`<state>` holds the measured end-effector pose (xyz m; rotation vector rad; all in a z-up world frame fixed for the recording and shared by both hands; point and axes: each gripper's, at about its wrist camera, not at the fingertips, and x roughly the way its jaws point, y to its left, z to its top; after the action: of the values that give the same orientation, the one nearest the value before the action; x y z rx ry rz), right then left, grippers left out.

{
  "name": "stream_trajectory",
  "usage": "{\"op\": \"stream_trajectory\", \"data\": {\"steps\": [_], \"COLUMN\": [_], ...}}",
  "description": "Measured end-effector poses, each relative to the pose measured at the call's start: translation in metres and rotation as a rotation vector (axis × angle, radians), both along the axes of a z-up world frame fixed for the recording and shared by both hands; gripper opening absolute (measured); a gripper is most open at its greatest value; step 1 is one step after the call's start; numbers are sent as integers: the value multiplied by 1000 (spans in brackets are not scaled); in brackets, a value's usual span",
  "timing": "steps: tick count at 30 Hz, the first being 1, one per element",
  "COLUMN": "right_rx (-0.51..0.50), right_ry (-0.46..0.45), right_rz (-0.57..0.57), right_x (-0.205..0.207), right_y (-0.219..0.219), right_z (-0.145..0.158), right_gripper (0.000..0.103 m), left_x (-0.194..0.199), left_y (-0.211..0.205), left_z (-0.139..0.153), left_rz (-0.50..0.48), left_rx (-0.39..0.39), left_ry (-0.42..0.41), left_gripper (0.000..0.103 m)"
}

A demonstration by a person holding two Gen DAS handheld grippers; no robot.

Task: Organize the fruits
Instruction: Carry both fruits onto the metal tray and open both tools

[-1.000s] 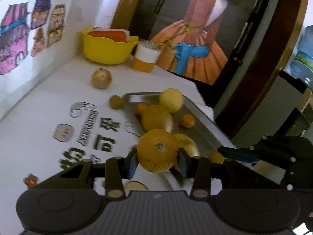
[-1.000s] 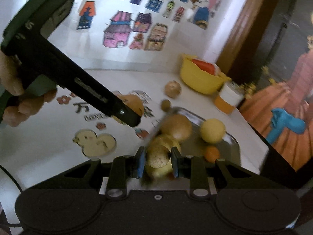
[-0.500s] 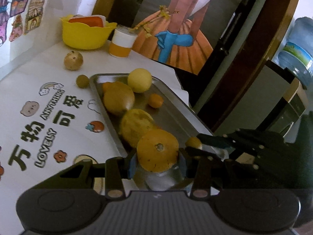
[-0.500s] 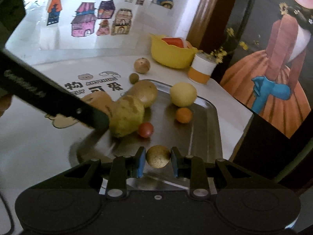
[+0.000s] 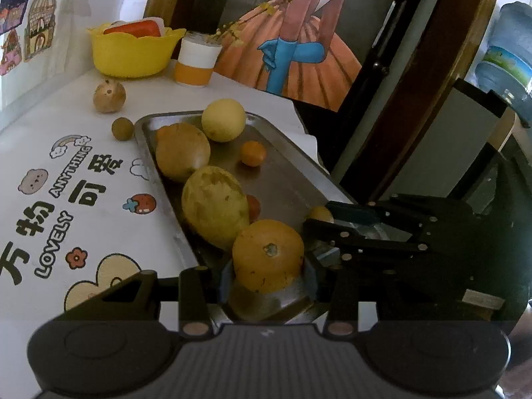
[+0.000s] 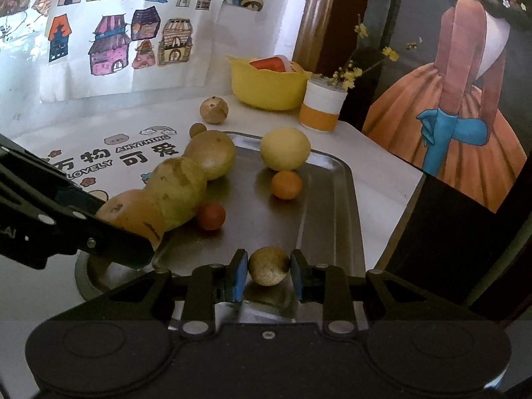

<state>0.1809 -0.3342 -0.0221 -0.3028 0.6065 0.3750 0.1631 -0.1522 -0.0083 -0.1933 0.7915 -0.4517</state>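
two fruits gripped over the steel tray

the rectangular stainless-steel tray (image 6: 335,199) lies on the white printed tabletop (image 5: 83,179) and serves as the landmark here. the left gripper (image 5: 267,274) has its fingers closed narrow on a large round orange fruit with a small stem scar (image 5: 268,254), held at the tray's near end, by its tabletop-side rim; whether the fruit touches the metal cannot be told. the right gripper (image 6: 268,271) has its blue-padded fingers (image 6: 240,276) at each side of a small round tan speckled fruit (image 6: 268,265), at the tray's near end on the side away from the wall; the pads look to be against it, though a thin gap on one side cannot be ruled out.

inside the tray, along its tabletop-side rim, a lumpy yellow-green fruit (image 5: 214,211) lies touching a big brownish-yellow round fruit (image 5: 182,152) farther in. a small red round fruit (image 6: 211,216) sits just beside the lumpy one. toward the tray's far end rests a pale yellow round fruit (image 6: 285,149), with a small orange citrus (image 6: 286,184) just in front of it.

outside the tray, just off its far corner, a small olive-brown ball-shaped fruit (image 5: 122,128) sits on the tabletop, and a larger brown round fruit with a crown tip (image 5: 109,97) lies beyond it. well past the tray's far end stand a yellow plastic bowl (image 5: 133,51) and a white-and-orange cup (image 5: 197,63).
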Motion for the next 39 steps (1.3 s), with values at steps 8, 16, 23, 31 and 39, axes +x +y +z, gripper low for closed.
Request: {"op": "stream_trajectory", "data": {"steps": [8, 16, 23, 31, 39], "right_rx": [15, 13, 16, -1, -26], "right_ry": [1, -4, -30, -64, -59], "right_rz": [-5, -19, -45, -99, -129], "right_x": [-1, -2, -11, -29, -60], "right_y": [-2, -3, -4, -8, -5], "right_z": [-1, 2, 10, 26, 42], "right_gripper": [31, 43, 69, 91, 102], "left_x": [1, 0, -8, -25, -47], "left_y": [-3, -3, -1, 9, 28], "left_z": [-3, -5, 4, 18, 26], "left_rz": [-7, -3, -4, -1, -11], "left_rx": [26, 35, 32, 30, 65], "left_ry": [20, 30, 5, -35, -48], "left_gripper": [47, 52, 66, 87, 102]}}
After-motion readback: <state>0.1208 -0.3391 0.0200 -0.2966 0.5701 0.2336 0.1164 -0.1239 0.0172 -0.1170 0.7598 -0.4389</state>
